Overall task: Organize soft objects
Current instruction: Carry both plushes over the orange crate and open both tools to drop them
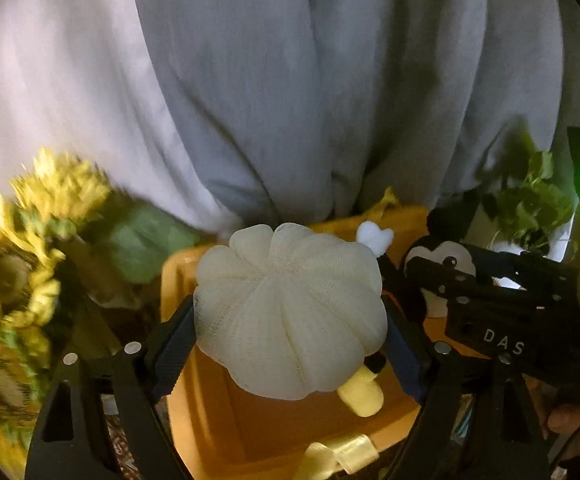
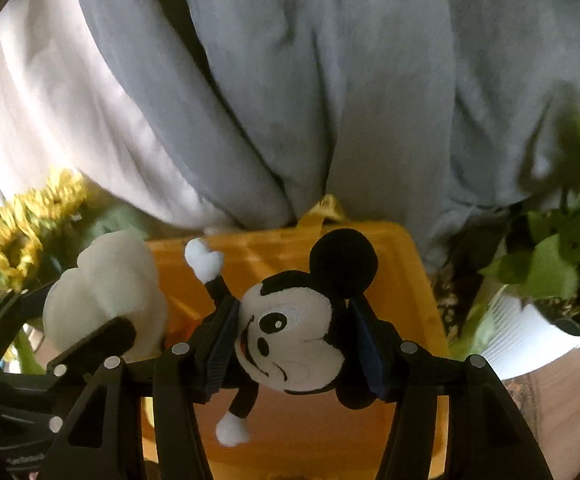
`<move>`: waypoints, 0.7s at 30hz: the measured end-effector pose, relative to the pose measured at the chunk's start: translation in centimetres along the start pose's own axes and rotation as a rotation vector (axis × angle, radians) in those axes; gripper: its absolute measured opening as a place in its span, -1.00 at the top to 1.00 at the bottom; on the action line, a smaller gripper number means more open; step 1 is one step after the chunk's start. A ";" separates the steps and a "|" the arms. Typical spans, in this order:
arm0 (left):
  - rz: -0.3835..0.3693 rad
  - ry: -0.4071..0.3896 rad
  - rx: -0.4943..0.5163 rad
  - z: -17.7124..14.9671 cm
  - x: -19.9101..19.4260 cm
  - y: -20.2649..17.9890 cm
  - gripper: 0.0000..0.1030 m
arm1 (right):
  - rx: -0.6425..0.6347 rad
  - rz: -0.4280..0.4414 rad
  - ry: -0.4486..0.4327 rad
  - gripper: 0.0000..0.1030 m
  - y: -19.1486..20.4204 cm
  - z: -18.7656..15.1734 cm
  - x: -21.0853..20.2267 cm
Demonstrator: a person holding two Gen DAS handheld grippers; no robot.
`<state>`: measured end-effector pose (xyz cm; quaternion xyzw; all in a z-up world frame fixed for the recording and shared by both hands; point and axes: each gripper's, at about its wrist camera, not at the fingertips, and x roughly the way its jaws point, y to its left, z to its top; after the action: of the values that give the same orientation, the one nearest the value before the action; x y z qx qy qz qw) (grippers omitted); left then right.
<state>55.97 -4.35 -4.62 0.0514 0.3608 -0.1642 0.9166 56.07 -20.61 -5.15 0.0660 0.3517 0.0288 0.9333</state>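
1 pouf, 1 plush, 1 bin

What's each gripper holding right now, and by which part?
The left gripper holds the white mesh sponge by its sides. The right gripper holds the mouse plush by its head, above the orange bin.

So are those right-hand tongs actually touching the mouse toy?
Touching. The right wrist view shows the right tongs with both pads pressed against the mouse toy's head.

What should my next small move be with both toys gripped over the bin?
Probably lower the left gripper slightly and open it. Its white pouf already hangs over the orange bin, and the right gripper holds the mouse plush close beside it, so dropping one first avoids crowding.
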 end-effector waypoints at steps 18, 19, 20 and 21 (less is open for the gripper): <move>0.133 -0.007 -0.040 0.4 -3.3 -0.4 -0.97 | 0.041 -0.045 0.011 -0.31 -0.8 0.5 -1.7; 0.143 -0.013 -0.041 0.5 -3.8 -0.4 -0.97 | 0.042 -0.049 0.006 -0.31 -0.7 0.6 -2.2; 0.159 -0.023 -0.042 0.5 -4.7 -0.6 -0.97 | 0.042 -0.055 -0.003 -0.31 -0.6 0.6 -2.8; 0.167 -0.028 -0.043 0.4 -5.2 -0.6 -0.97 | 0.041 -0.058 -0.010 -0.31 -0.4 0.7 -3.4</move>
<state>52.43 -3.65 -0.77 0.0594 0.3457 -0.0800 0.9330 53.97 -21.46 -2.51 0.0752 0.3495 -0.0061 0.9339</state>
